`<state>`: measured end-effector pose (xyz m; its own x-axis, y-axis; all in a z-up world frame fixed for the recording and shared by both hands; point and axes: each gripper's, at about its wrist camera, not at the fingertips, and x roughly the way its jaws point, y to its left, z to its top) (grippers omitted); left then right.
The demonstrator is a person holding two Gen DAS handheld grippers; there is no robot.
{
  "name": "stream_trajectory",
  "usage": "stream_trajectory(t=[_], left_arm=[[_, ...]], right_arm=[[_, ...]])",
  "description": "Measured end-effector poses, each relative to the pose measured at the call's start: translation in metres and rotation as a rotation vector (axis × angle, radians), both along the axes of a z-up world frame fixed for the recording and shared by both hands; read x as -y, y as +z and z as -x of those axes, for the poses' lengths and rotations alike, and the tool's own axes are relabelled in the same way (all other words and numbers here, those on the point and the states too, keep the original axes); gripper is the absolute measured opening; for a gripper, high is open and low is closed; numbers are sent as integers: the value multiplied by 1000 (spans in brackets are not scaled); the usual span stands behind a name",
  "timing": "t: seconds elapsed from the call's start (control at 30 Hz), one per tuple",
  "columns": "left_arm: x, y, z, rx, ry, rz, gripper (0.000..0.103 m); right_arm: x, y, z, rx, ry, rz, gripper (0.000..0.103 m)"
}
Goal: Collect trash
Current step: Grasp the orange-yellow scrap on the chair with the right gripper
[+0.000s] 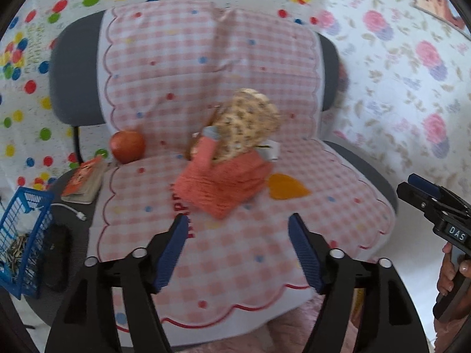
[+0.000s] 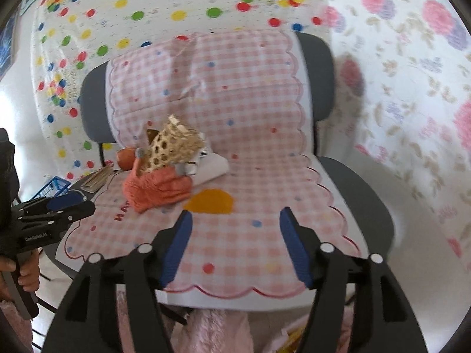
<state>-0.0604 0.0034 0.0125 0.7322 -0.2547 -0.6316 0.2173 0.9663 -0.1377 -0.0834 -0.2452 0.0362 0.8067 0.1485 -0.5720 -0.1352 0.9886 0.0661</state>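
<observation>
The left claw (image 1: 238, 247) and the right claw (image 2: 235, 241) are both hovering released, nothing between their blue ribbed pads, over a grey chair (image 1: 73, 73) covered by a pink checked quilted cushion (image 1: 235, 264). A crumpled spotted tan wrapper (image 1: 250, 123) is lying on an orange knitted cloth (image 1: 223, 185) mid-seat, a red apple (image 1: 127, 146) resting well to its left.

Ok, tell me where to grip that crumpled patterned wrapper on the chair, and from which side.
Grip the crumpled patterned wrapper at its raised top bulge, coming from the front and above. It sticks up clear of the orange knitted cloth under it, so open jaws can close across the bulge without catching the knit. Both the left gripper and right gripper are open and empty.
</observation>
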Motion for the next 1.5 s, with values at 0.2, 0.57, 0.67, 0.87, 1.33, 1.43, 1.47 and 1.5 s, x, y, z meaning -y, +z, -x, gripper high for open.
stream_trajectory(t=[0.2,0.57,0.67,0.87,1.33,1.43,1.47,1.5], left_arm=[[-12,-22,-19,-26,52,-17,75],[-21,-50,-54,-68,83,-33,76],[-24,-54,-63,-73,101,-39,87],[-29,-59,-77,-82,108,-28,87],[-30,-63,-64,-94,104,-31,87],[-29,-59,-59,-82,104,-37,87],[-28,-58,-59,-79,104,-37,87],[-27,-57,-58,-77,103,-37,87]], right_arm=[[-16,-23,-37,-56,64,-32,68],[-51,-80,-105,-180,108,8,58],[-54,-88,-120,-198,93,20,61],[-59,-105,-150,-259,87,47,69],[-48,-103,-128,-254,137,-102,6],[-44,-83,-108,-184,119,-85,6],[-41,-75,-100,-164,111,-81,6],[-39,-66,-89,-145,106,-78,6]])
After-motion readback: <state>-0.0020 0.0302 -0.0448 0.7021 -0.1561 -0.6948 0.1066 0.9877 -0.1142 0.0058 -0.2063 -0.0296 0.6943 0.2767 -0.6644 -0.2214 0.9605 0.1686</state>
